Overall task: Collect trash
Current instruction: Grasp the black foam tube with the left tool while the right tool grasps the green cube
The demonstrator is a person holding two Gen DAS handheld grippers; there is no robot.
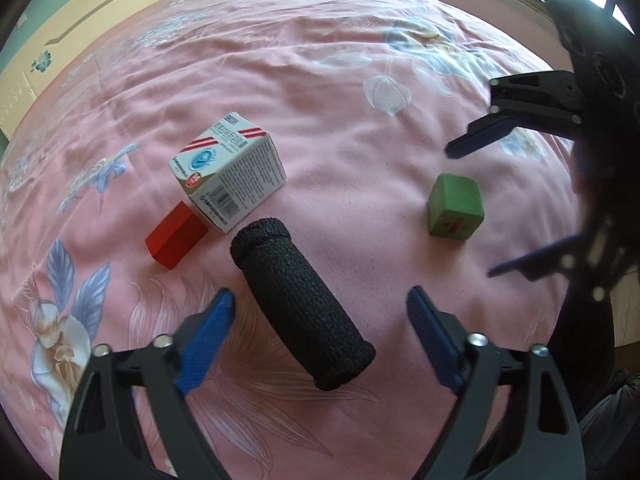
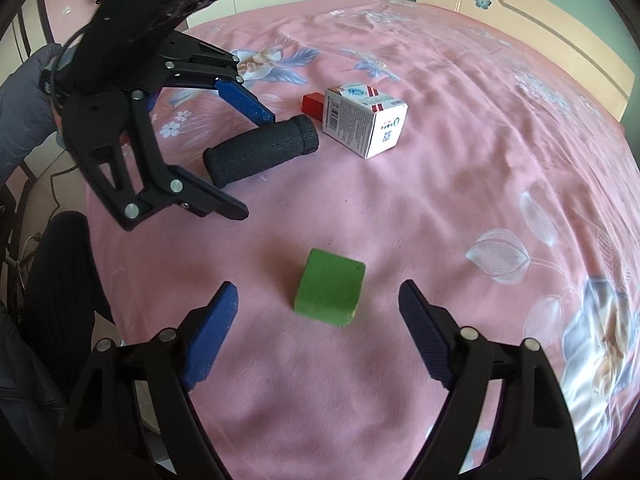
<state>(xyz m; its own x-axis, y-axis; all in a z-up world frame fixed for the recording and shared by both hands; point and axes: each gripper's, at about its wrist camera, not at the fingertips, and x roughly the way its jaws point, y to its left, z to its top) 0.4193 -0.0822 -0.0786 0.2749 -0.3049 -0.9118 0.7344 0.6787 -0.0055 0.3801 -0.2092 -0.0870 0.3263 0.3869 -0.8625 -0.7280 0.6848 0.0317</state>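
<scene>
Left gripper [image 1: 320,304] open astride soft, grippy black foam roll [image 1: 302,304]; take mid-length | right gripper [image 2: 318,300] open around light, rigid green cube [image 2: 329,287]; pinch flat sides

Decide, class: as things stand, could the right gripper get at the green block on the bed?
Probably yes. The right gripper is open, with the green block lying just ahead between its fingers, untouched. Nothing sits in between, and the left gripper hangs off to one side over the black roll.

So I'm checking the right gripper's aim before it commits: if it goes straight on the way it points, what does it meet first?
Most likely the green block, which lies centred ahead of the open right gripper; depth is uncertain.
</scene>
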